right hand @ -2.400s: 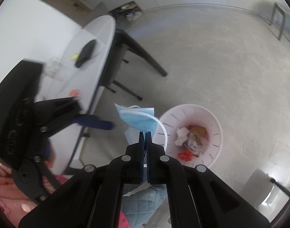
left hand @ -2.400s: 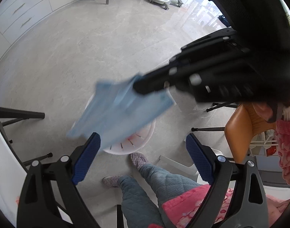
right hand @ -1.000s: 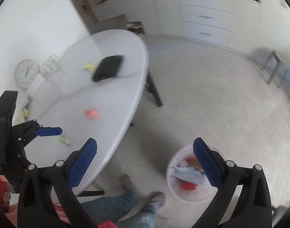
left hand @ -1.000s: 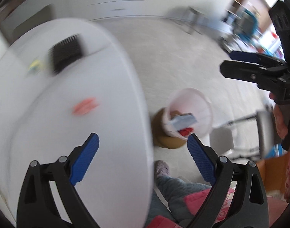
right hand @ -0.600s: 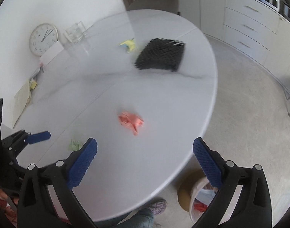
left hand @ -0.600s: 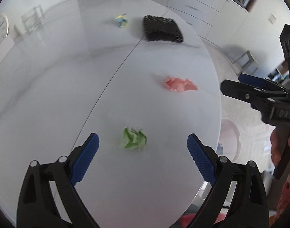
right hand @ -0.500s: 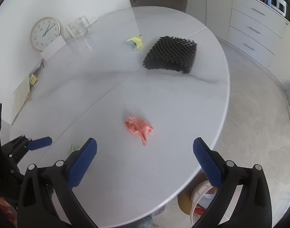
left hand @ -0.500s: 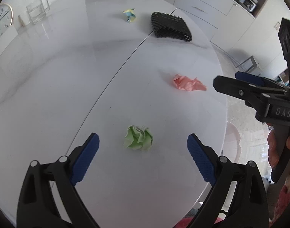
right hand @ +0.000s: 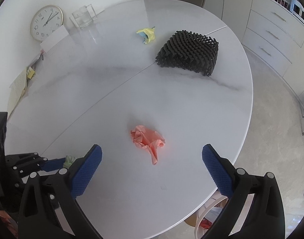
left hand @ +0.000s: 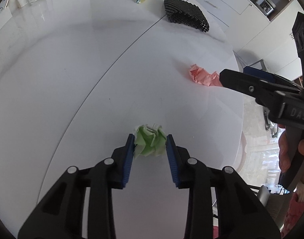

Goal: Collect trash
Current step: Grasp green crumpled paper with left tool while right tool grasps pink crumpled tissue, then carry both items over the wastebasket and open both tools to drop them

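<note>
A crumpled green paper wad (left hand: 150,143) lies on the white round table (left hand: 92,79). My left gripper (left hand: 150,139) points down at it, its jaws closing, and both blue pads touch the wad's sides. A pink paper wad (right hand: 147,139) lies further right, just ahead of my right gripper (right hand: 152,149), which hangs open above the table with nothing between its fingers. In the left wrist view the right gripper (left hand: 233,72) reaches the pink wad (left hand: 203,76) from the right. The green wad (right hand: 69,159) peeks out at lower left in the right wrist view.
A yellow paper wad (right hand: 147,33) and a black mesh piece (right hand: 189,52) lie at the table's far side. A clock (right hand: 46,23), a glass container (right hand: 84,17) and papers stand by the wall. A white bin (right hand: 209,215) with trash sits under the table's near right edge.
The blue mask went into the bin. Both grippers swung from the bin to the table and sank. The left jaws closed in on the green wad; the right opened.
</note>
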Motion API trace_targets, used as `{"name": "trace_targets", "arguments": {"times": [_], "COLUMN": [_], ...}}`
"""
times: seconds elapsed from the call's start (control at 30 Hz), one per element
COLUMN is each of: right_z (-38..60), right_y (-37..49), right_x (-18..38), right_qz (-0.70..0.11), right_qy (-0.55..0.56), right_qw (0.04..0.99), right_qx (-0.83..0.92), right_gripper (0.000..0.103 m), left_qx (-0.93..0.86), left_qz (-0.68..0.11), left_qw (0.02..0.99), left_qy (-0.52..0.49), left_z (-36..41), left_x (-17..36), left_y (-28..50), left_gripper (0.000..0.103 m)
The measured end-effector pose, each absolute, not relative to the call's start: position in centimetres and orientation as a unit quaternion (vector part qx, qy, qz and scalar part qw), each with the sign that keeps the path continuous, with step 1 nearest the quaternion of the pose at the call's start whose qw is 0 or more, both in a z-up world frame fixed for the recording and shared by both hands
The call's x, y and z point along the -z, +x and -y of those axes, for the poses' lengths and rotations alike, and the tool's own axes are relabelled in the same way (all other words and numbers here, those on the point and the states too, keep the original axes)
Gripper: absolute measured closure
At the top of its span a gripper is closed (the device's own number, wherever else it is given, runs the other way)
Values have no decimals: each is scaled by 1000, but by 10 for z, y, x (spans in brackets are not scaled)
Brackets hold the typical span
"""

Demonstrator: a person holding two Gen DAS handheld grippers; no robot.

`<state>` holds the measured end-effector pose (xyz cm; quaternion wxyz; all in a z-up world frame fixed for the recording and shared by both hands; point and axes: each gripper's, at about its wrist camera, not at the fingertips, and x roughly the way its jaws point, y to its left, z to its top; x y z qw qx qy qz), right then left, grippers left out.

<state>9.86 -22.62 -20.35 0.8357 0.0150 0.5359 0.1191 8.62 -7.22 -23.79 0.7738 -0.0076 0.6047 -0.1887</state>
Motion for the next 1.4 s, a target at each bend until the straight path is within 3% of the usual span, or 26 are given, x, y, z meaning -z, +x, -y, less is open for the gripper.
{"name": "trace_targets", "arguments": {"times": [0.13,0.37,0.87,1.4], "right_z": [221,206,256,452], "right_y": [107,121,70,-120], "right_x": [216,236,190,158], "right_qz": [-542,-562,-533,-509], "right_qy": [10,-22,45,156], "right_qw": [829,813,836,839], "right_qx": [-136,-151,-122,113], "right_gripper": [13,61,65,64], "left_qx": [185,180,227,417], "left_qz": [-605,-597,-575,-541], "left_qw": [774,782,785,710], "left_qy": [-6,-7,46,169], "left_z": [69,57,104,323], "left_x": [238,225,188,165], "left_y": [89,92,77,-26], "left_gripper": [72,72,72,72]}}
